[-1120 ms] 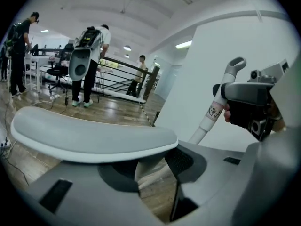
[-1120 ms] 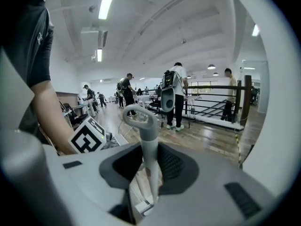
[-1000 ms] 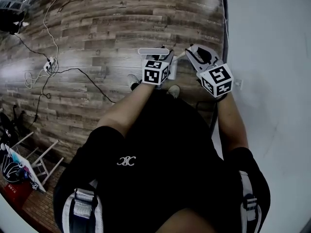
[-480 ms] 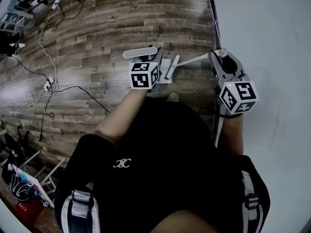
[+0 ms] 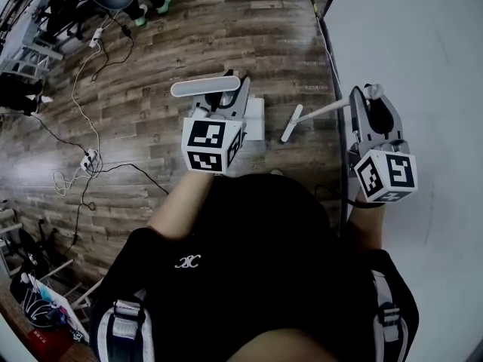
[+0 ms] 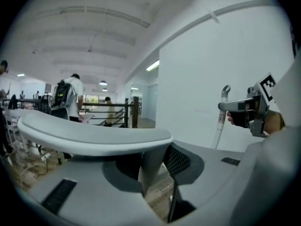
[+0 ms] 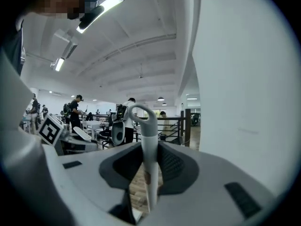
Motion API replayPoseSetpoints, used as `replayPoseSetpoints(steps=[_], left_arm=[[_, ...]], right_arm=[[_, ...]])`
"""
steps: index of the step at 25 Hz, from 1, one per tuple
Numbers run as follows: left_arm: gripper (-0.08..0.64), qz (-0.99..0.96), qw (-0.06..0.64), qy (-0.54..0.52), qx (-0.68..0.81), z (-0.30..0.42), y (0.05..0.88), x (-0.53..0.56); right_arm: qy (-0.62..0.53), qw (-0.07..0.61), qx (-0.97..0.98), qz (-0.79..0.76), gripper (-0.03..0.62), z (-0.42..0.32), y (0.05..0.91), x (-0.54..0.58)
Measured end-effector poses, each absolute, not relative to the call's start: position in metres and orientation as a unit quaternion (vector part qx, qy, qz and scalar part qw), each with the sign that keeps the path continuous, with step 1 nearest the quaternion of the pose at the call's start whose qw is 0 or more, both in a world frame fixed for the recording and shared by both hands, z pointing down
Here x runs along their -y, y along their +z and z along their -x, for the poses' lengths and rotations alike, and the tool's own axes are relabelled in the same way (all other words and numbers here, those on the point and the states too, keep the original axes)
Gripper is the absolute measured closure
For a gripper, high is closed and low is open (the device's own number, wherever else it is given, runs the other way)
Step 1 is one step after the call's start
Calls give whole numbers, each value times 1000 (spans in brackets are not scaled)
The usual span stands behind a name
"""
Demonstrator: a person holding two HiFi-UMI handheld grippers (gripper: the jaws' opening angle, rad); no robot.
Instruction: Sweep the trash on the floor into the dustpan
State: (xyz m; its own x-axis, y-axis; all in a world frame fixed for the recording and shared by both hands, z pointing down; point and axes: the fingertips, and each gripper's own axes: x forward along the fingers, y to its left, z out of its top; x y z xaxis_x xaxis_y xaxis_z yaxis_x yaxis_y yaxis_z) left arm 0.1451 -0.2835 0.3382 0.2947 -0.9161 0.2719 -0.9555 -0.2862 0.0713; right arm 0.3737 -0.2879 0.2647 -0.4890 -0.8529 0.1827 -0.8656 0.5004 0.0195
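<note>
In the head view my left gripper (image 5: 226, 98) is shut on the stem of a white dustpan. The dustpan's long flat handle (image 5: 204, 87) lies across the jaws and its pan (image 5: 254, 119) hangs below over the wooden floor. My right gripper (image 5: 369, 105) is shut on a white broom handle (image 5: 326, 110) that slants down left to the brush head (image 5: 290, 124). The left gripper view has the dustpan handle (image 6: 94, 134) across the jaws. The right gripper view has the broom's looped handle top (image 7: 146, 126) upright between the jaws. I can make out no trash on the floor.
A white wall (image 5: 423, 59) fills the right side, close to my right gripper. Cables and a power strip (image 5: 89, 159) lie on the wood floor (image 5: 173, 29) at left. A folded stand (image 5: 53, 277) sits bottom left. A person's feet (image 5: 151, 4) are at the top.
My two grippers have moved apart, the left to the left and the right toward the wall, each still holding its tool. The broom head has swung away from the dustpan.
</note>
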Motion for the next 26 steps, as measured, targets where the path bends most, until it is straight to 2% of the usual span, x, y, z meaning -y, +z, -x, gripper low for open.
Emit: replayPoseSetpoints(steps=[3,7,26], left_arm=[[451,-809,62,82,579,-160,315,285],[457,-814,44,75,574,-172,297,287],[463,-824,98,61,554,-205,315,253]], right_arm=[[35,83,845,-527,482,-387,278,295],[38,97,836,-539,482,-395,288,299],[40,107,841,-529,483,-413,299,262]])
